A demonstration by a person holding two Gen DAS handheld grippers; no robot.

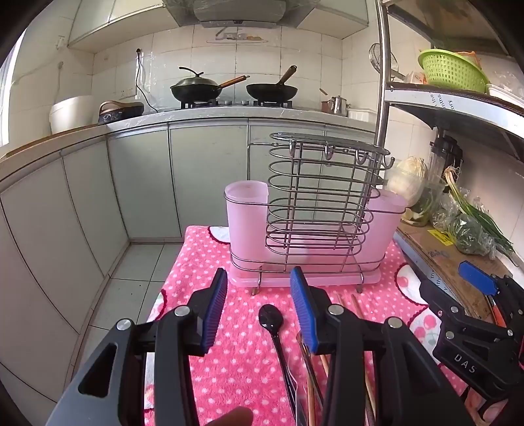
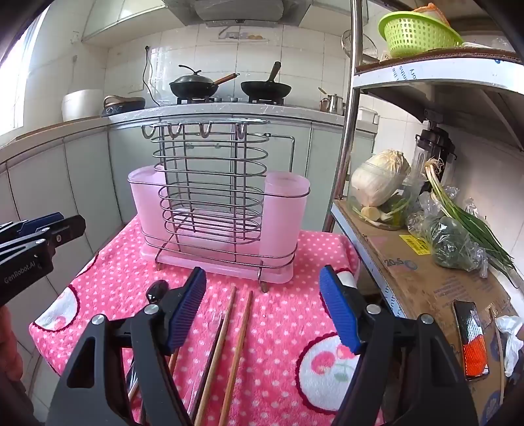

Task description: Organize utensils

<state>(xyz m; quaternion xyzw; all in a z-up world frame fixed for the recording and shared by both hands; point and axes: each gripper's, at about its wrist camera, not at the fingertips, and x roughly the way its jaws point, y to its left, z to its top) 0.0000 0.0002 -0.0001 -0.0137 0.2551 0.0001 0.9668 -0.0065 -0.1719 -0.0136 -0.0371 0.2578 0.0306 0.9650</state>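
Observation:
A wire utensil rack (image 1: pixel 314 209) with two pink plastic cups (image 1: pixel 246 213) stands on a pink dotted towel (image 1: pixel 242 354); it also shows in the right wrist view (image 2: pixel 209 196). A black spoon (image 1: pixel 273 324) lies on the towel between my left gripper's (image 1: pixel 258 295) open fingers, below them. Wooden chopsticks (image 2: pixel 229 334) lie on the towel between the open fingers of my right gripper (image 2: pixel 262 295), below them. The spoon's bowl (image 2: pixel 156 291) peeks out behind the right gripper's left finger. Both grippers are empty.
A metal shelf (image 2: pixel 425 272) at the right holds cardboard, a cabbage (image 2: pixel 380 177), green onions and bagged greens. A green basket (image 2: pixel 416 29) sits on the upper shelf. Counter with two woks (image 1: pixel 229 88) stands behind. The floor drops away left of the towel.

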